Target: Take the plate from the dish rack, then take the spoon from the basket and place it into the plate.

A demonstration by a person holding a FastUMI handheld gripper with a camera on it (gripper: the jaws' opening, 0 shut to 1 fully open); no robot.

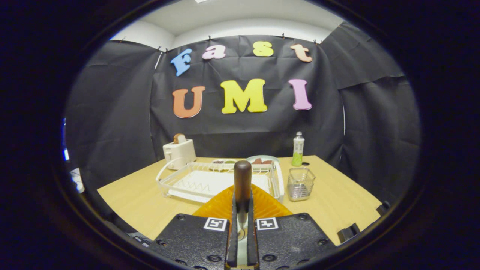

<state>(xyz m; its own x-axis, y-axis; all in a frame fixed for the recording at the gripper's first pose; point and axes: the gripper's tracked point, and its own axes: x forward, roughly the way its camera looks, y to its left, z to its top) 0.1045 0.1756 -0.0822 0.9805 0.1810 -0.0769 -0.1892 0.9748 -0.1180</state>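
Note:
My gripper [242, 215] is shut on the spoon [242, 178]. Its dark brown wooden handle stands up from between the fingers, and its metal part shows low down in the narrow gap between them. An orange ribbed plate [267, 206] lies on the table right under and just ahead of the fingers, partly hidden by them. Beyond the plate stands the white wire dish rack [180, 183]. The wire mesh basket [300, 183] stands right of the rack.
A white toaster [179, 152] with a slice in it stands behind the rack's left corner. A green bottle [298, 150] stands at the back right. Small dishes [262, 160] with food sit behind the rack. The wooden table [337, 198] ends close on both sides.

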